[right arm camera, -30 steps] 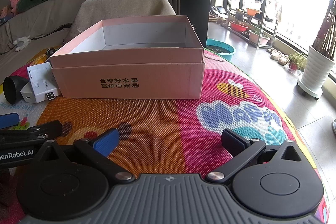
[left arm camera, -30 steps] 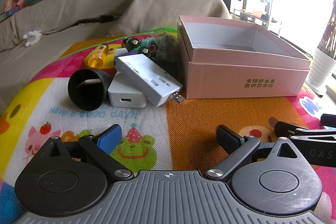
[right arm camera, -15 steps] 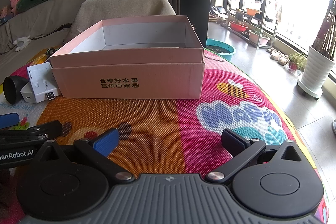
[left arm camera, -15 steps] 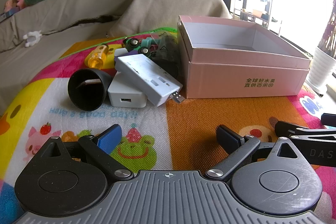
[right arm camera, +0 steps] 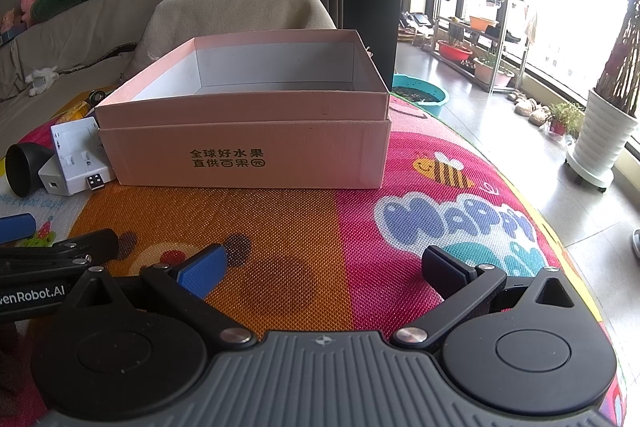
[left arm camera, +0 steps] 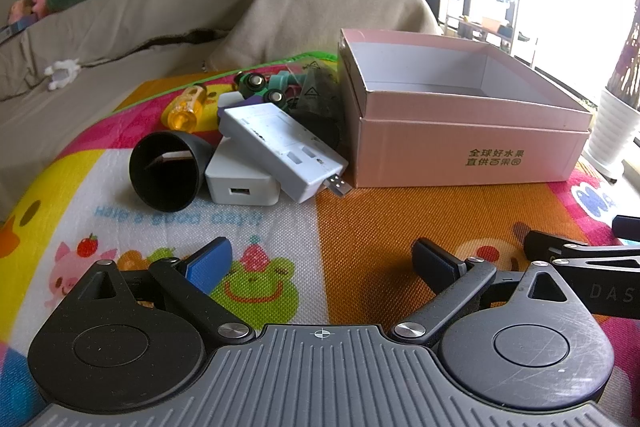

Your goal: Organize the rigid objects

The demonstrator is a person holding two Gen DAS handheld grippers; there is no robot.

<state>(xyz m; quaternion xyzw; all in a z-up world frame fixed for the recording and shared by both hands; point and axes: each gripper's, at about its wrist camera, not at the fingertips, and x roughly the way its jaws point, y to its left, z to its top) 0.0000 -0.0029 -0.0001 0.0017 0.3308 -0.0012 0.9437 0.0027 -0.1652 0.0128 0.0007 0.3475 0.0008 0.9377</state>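
An open pink cardboard box (left arm camera: 472, 143) (right arm camera: 248, 147) stands on the colourful play mat; what shows of its inside is bare. Left of it lies a pile: a white USB hub (left arm camera: 280, 147) (right arm camera: 80, 155) leaning on a white charger (left arm camera: 242, 183), a black cone-shaped cup (left arm camera: 166, 175) on its side, a yellow bottle (left arm camera: 188, 107), green toy wheels (left arm camera: 260, 87) and a dark plastic bag (left arm camera: 316, 95). My left gripper (left arm camera: 320, 263) is open and empty, low over the mat in front of the pile. My right gripper (right arm camera: 324, 267) is open and empty in front of the box.
A covered sofa (left arm camera: 120, 27) with cushions and plush toys stands behind the mat. Right of the mat is tiled floor with a white plant pot (right arm camera: 604, 139), a teal basin (right arm camera: 420, 95) and a shelf rack (right arm camera: 480, 27).
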